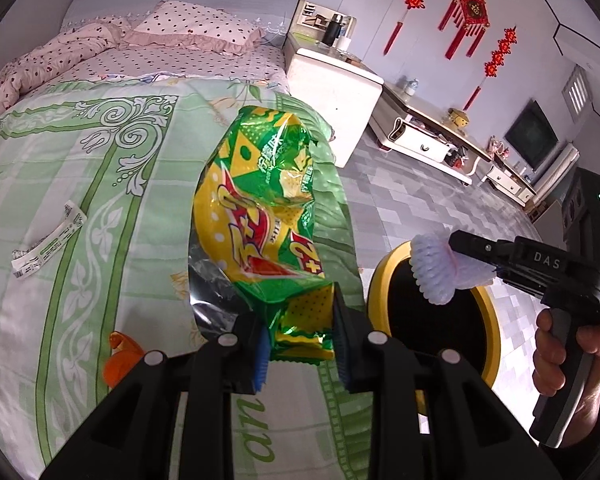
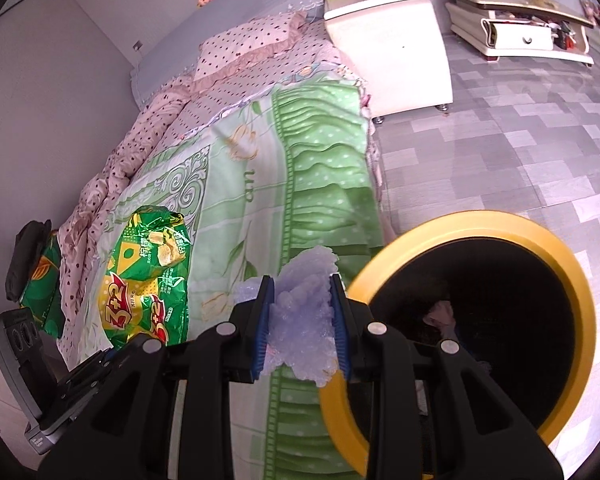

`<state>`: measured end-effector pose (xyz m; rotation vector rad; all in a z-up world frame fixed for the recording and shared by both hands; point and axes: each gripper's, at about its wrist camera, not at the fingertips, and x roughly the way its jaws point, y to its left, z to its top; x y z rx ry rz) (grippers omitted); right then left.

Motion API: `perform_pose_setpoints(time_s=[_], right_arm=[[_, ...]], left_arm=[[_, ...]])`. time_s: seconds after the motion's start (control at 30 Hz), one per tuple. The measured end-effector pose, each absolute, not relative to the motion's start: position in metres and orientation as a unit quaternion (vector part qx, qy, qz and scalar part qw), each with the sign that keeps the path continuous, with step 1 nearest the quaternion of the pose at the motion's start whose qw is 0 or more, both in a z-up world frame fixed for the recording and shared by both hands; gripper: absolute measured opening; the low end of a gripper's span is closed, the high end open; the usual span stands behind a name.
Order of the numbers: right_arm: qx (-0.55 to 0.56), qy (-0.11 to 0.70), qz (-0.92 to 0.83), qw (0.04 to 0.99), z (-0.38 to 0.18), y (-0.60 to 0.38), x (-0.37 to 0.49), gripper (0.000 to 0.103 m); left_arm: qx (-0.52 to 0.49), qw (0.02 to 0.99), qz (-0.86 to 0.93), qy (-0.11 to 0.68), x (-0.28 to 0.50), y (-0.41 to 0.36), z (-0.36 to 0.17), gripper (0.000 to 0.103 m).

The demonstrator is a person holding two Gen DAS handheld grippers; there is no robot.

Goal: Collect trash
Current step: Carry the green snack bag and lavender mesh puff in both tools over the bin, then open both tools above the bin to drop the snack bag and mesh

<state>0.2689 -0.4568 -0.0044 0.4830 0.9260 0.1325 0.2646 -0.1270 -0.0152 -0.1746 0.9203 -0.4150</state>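
Note:
My left gripper (image 1: 300,334) is shut on the bottom edge of a green and yellow snack bag (image 1: 260,216), which hangs in the air over the bed's right edge; the bag (image 2: 148,280) also shows at the left in the right wrist view. My right gripper (image 2: 302,320) is shut on a crumpled white foam wrapper (image 2: 300,320), held beside the yellow-rimmed trash bin (image 2: 572,304). From the left wrist view that wrapper (image 1: 436,268) hangs above the bin (image 1: 488,308), pinched by the right gripper (image 1: 460,246) in a person's hand (image 1: 552,356).
On the green bedspread (image 1: 80,200) lie a paper receipt (image 1: 48,244) and an orange wrapper (image 1: 120,356). A white nightstand (image 1: 332,80) stands past the bed. A low TV cabinet (image 1: 432,144) lines the far wall. Grey tiled floor (image 2: 520,140) surrounds the bin.

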Motion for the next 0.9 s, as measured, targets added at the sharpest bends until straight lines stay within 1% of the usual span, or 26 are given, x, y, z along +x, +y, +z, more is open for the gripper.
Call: perform_pose_setpoints(time_s=[0.23, 0.43, 0.73, 0.9], right_arm=[[0.244, 0.435, 0.036, 0.866, -0.008, -0.5, 0.251, 0.026], [0.255, 0.435, 0.012, 0.863, -0.016, -0.533, 0.241, 0.027], [0.254, 0.433, -0.026, 0.865, -0.029, -0.566, 0.232, 0.028], [0.256, 0.433, -0.036, 0.863, -0.036, -0.576, 0.231, 0.029]], left_arm=[[-0.071, 0.861, -0.236, 0.445, 0.261, -0.175, -0.013, 0.024], [-0.052, 0.849, -0.264, 0.454, 0.258, -0.221, -0.022, 0.024], [-0.038, 0.833, -0.29, 0.47, 0.252, -0.266, -0.038, 0.025], [-0.03, 0.829, -0.3, 0.471, 0.249, -0.275, -0.045, 0.025]])
